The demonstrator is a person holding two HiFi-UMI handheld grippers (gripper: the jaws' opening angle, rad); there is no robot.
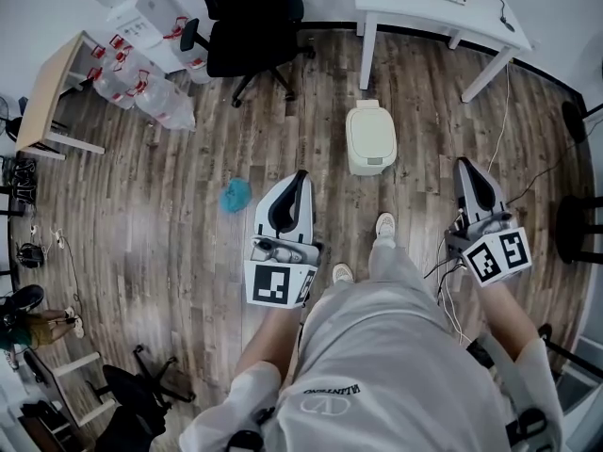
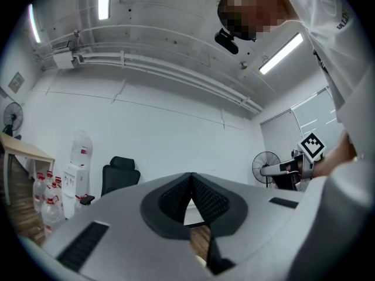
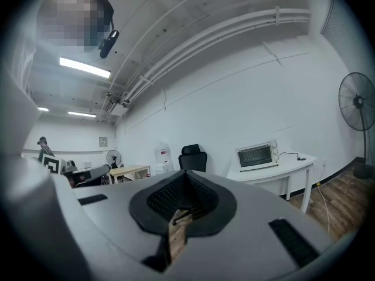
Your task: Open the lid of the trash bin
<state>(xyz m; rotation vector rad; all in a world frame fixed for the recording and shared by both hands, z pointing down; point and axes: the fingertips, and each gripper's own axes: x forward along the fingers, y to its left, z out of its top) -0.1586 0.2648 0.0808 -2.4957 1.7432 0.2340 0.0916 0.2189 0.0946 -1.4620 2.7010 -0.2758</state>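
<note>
I hold my left tongs [image 1: 295,188] and right tongs [image 1: 470,181] clenched on nothing over the floor [image 1: 170,205], the bin [image 1: 371,164] ahead between them, lid [image 1: 369,130] shut.

Bright, even light from ceiling tubes [image 2: 281,53]; strong fisheye bending at the edges.

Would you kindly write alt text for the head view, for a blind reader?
A person looks down at a cream trash bin, lid closed, on the wood floor. They hold the left gripper and right gripper, both shut and empty, short of it.
</note>
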